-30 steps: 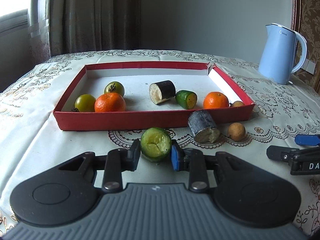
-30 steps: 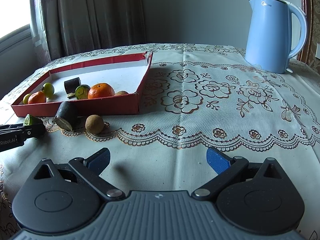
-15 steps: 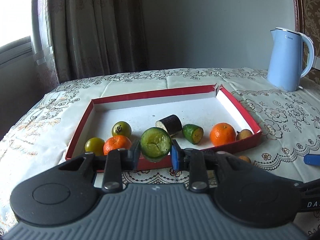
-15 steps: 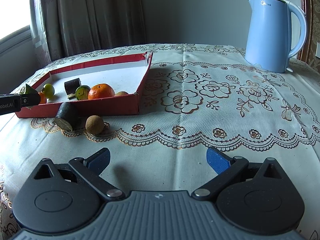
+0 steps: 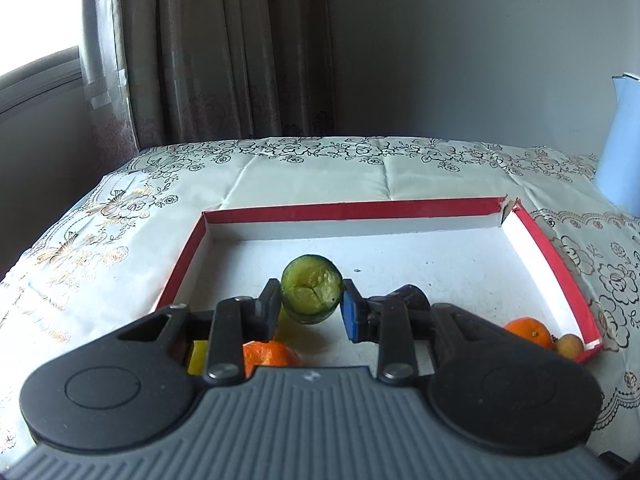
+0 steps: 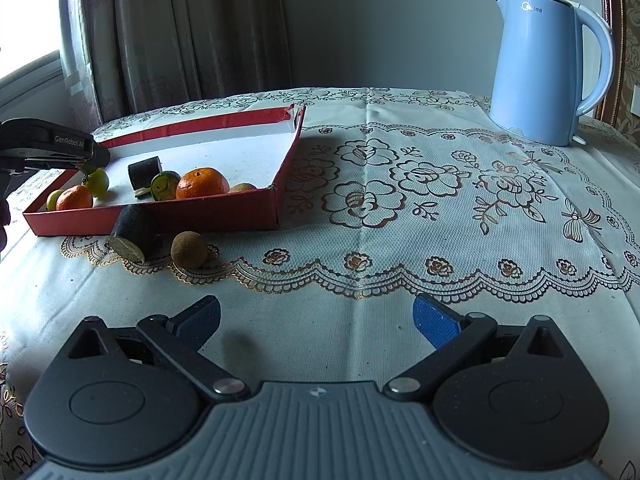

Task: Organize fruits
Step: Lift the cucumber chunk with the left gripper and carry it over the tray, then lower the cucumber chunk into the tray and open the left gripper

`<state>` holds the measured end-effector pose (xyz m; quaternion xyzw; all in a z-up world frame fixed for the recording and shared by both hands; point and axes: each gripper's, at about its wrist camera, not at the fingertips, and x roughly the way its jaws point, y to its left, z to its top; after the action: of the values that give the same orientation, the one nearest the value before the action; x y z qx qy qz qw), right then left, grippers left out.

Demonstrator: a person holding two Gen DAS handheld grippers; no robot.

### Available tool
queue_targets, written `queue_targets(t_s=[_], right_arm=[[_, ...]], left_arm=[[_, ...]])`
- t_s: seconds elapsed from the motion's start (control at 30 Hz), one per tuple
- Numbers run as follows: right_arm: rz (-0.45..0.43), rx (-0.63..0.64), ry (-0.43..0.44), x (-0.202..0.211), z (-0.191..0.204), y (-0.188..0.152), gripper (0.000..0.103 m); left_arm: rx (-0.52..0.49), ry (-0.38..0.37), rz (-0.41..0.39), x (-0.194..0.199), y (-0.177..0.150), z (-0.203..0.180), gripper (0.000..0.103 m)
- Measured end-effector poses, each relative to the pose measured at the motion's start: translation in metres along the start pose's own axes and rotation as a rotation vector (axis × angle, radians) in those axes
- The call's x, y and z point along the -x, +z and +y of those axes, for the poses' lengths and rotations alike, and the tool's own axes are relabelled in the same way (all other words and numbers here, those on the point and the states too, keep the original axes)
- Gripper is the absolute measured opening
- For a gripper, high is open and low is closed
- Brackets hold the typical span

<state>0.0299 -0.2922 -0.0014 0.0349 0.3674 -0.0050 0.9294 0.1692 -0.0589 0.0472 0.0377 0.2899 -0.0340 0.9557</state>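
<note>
Nearest: the left gripper is clenched on the green cut piece, its pads pressed against the two sides and the pale cut face turned toward the camera.
Why held so: pinched across its round body, the piece rides level above the white floor of the red tray; in my judgement it is carried there for setting down among the other fruit.
Where the piece is: in the air over the tray's near-left part, not touching the floor, as far as the left wrist view shows.
Right gripper: released, fingers spread wide with nothing between them, low over the lace tablecloth, well apart from the tray; it looks parked while the other hand works.
Outside the tray: a dark cut cylinder and a small brown round fruit lie on the cloth just beside the tray's near wall, so the sorting is unfinished.
Inside the tray: two oranges, one at the left end and one toward the right, two green tomatoes, a dark cut piece, a green cut piece beside it, and a brown fruit at the near right corner.
Free floor: the far half of the tray is bare white.
Farthest: a blue kettle stands on the cloth, away from the fruit.
</note>
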Motion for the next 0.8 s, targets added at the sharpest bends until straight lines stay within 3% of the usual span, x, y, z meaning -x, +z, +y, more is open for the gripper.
queue_targets(t_s=[0.47, 0.5, 0.53, 0.6, 0.8], right_arm=[[-0.007, -0.022, 0.012, 0.001, -0.002, 0.001, 0.103], [-0.008, -0.022, 0.013, 0.001, -0.002, 0.001, 0.103], [-0.008, -0.024, 0.014, 0.002, -0.003, 0.001, 0.103], [-0.010, -0.029, 0.017, 0.002, -0.004, 0.002, 0.103], [-0.013, -0.036, 0.022, 0.002, -0.004, 0.002, 0.103]], left_arm=[[0.014, -0.067, 0.000, -0.018, 0.005, 0.002, 0.030], [0.021, -0.068, -0.003, -0.017, 0.005, 0.002, 0.033], [0.025, -0.065, -0.006, -0.016, 0.005, 0.002, 0.046], [0.023, -0.041, -0.032, -0.012, 0.003, 0.002, 0.059], [0.012, -0.046, -0.043, 0.004, -0.003, 0.005, 0.059]])
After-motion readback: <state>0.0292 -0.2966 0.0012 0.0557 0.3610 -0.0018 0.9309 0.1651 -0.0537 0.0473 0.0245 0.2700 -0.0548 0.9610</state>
